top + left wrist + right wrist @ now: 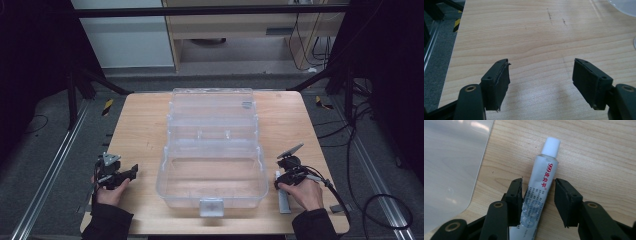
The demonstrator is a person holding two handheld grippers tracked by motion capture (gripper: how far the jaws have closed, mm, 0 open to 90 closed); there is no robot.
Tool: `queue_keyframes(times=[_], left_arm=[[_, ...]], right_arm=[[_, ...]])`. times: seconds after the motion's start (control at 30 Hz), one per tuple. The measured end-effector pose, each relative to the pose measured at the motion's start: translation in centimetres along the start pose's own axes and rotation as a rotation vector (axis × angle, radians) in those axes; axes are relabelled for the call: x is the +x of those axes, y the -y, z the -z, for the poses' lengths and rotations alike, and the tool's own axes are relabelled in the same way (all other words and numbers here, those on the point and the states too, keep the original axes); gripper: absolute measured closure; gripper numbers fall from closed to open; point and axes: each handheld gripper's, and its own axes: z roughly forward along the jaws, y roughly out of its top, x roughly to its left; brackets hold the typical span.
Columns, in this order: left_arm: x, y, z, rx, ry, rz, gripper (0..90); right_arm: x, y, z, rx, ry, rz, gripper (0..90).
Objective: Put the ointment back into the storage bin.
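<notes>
A white tube with a white cap and red print lies flat on the wooden table, also seen as a pale strip in the high view. My right gripper straddles the tube's lower half. Its jaws stand open on either side; the left jaw touches the tube and the right jaw leaves a small gap. My left gripper stands open over bare wood with nothing between its jaws. In the high view the left gripper is at the table's front left and the right gripper at the front right.
A clear plastic box with its lid folded back sits open at the table's middle, between both grippers. Its wall lies just left of the tube, and a corner of the box shows far right. The table edges are close behind both hands.
</notes>
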Motion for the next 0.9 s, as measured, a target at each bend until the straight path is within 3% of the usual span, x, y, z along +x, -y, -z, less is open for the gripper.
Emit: queue_keyframes(times=[0.3,0.67,0.9], left_arm=[[0.0,0.0,0.0,0.001,0.002,0.004,29.6],[0.0,0.0,-0.1,0.007,0.003,-0.001,29.9],[0.0,0.0,-0.1,0.014,0.003,-0.004,29.9]], right_arm=[[0.2,-0.2,-0.4,0.03,0.0,0.028,68.5],[0.0,-0.2,-0.1,0.066,0.016,0.067,69.4],[-0.7,-0.1,2.2,0.008,-0.016,0.091,69.4]])
